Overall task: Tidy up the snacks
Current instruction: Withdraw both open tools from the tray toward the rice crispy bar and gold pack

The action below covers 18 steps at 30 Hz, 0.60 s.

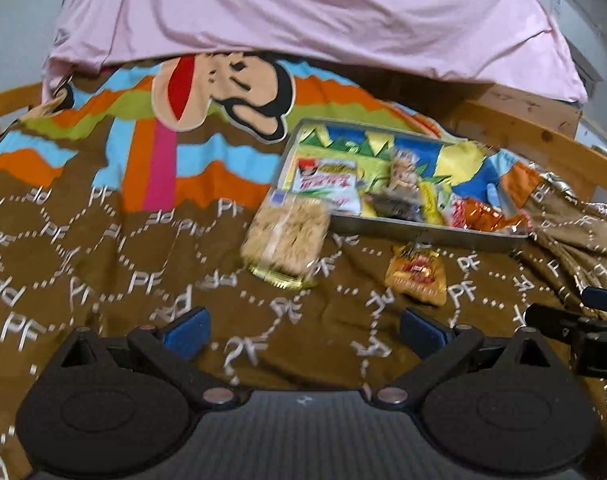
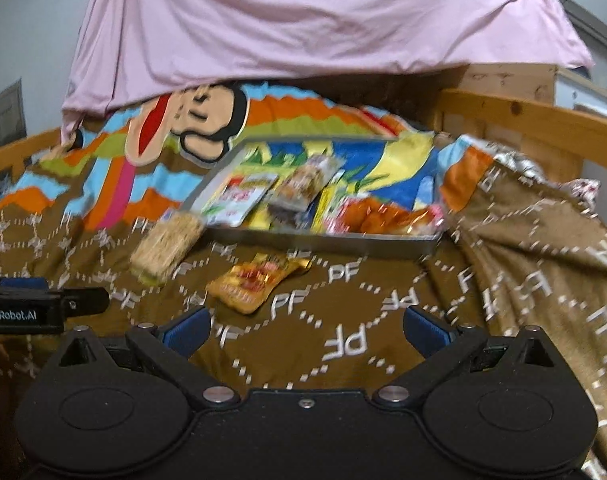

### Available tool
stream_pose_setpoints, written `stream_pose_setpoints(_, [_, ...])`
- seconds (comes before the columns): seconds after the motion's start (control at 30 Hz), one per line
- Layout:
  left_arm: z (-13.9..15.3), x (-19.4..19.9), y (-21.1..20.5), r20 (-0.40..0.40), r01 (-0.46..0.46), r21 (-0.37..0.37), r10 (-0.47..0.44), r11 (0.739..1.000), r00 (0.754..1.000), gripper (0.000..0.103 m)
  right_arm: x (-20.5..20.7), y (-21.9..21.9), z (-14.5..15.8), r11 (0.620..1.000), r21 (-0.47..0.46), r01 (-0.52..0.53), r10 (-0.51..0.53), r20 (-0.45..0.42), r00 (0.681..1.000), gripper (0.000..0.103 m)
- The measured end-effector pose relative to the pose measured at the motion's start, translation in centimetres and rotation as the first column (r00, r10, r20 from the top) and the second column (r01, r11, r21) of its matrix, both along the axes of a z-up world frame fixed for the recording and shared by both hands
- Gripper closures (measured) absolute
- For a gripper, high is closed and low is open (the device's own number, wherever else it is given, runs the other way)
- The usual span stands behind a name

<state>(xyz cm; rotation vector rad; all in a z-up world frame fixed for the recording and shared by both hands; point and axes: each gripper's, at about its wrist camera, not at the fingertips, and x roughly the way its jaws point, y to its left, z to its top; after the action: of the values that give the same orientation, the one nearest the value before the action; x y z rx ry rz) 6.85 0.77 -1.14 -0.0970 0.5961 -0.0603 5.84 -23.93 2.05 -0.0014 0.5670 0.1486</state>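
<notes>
A grey metal tray (image 1: pixel 419 234) (image 2: pixel 315 240) with a colourful printed bottom lies on the brown blanket and holds several snack packets. A clear pack of pale biscuits (image 1: pixel 285 238) (image 2: pixel 167 246) leans on the tray's near left corner. A small yellow-orange packet (image 1: pixel 417 278) (image 2: pixel 255 280) lies on the blanket in front of the tray. My left gripper (image 1: pixel 303 330) is open and empty, short of both loose snacks. My right gripper (image 2: pixel 307 330) is open and empty, just near of the yellow packet. The right gripper shows at the left view's right edge (image 1: pixel 583 320).
A brown "PF" blanket (image 1: pixel 103 260) (image 2: pixel 523 280) with a coloured monkey print covers the bed and bunches up at the right. A pink sheet (image 1: pixel 303 12) (image 2: pixel 323 16) hangs at the back. Wooden bed rails (image 1: pixel 543 140) (image 2: pixel 543 120) stand around the edges.
</notes>
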Motion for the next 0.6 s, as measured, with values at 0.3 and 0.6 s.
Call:
stream_pose_setpoints(0.3, [-0.2,-0.5,0.4,-0.016,-0.016,0.019,0.017,1.000,1.000,0.001,-0.1,0.6,-0.5,1.000,0.006,-0.015,0.015,-0.023,1.000,0.001])
stream_pose_setpoints(0.6, [-0.3,-0.5,0.6,-0.024,-0.026,0.024,0.026,0.999,0.999,0.001,-0.3,1.6,-1.0,0.999,0.000,-0.055,0.055,-0.046,0.997,0.001])
